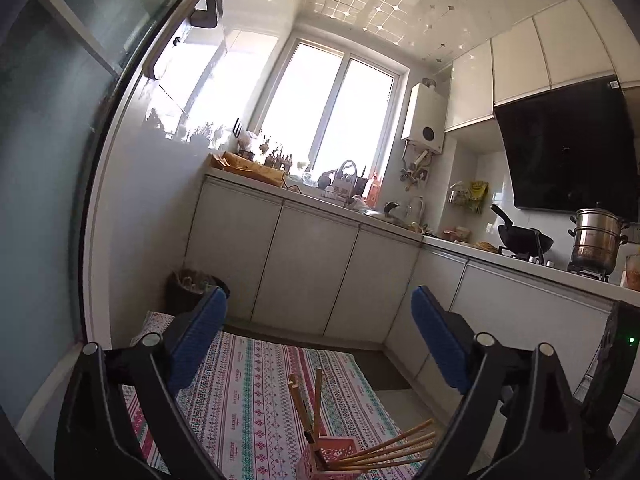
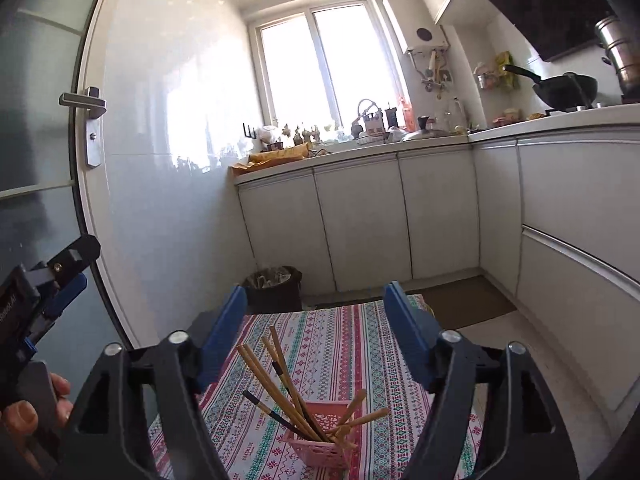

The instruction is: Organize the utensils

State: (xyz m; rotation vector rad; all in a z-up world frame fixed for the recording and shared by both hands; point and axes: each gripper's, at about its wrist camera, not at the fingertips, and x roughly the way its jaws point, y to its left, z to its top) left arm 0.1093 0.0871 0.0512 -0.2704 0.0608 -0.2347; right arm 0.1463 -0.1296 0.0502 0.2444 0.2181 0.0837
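A small pink slotted basket (image 2: 320,446) stands on a table with a patterned tablecloth (image 2: 352,344). Several wooden chopsticks (image 2: 276,372) lean out of it in different directions, some with dark tips. My right gripper (image 2: 316,289) is open above and behind the basket, and nothing is between its blue pads. In the left wrist view the same basket (image 1: 332,456) sits at the bottom edge with the chopsticks (image 1: 384,450) fanning to the right. My left gripper (image 1: 318,294) is wide open and empty. It also shows at the left edge of the right wrist view as the left gripper (image 2: 60,276), held by a hand (image 2: 24,412).
A dark trash bin (image 2: 272,284) stands on the floor beyond the table. White base cabinets (image 2: 360,216) run along the back and right walls under a cluttered countertop (image 2: 360,148). A wok (image 1: 524,238) and a steel pot (image 1: 596,240) sit on the stove. A door with a handle (image 2: 84,104) is on the left.
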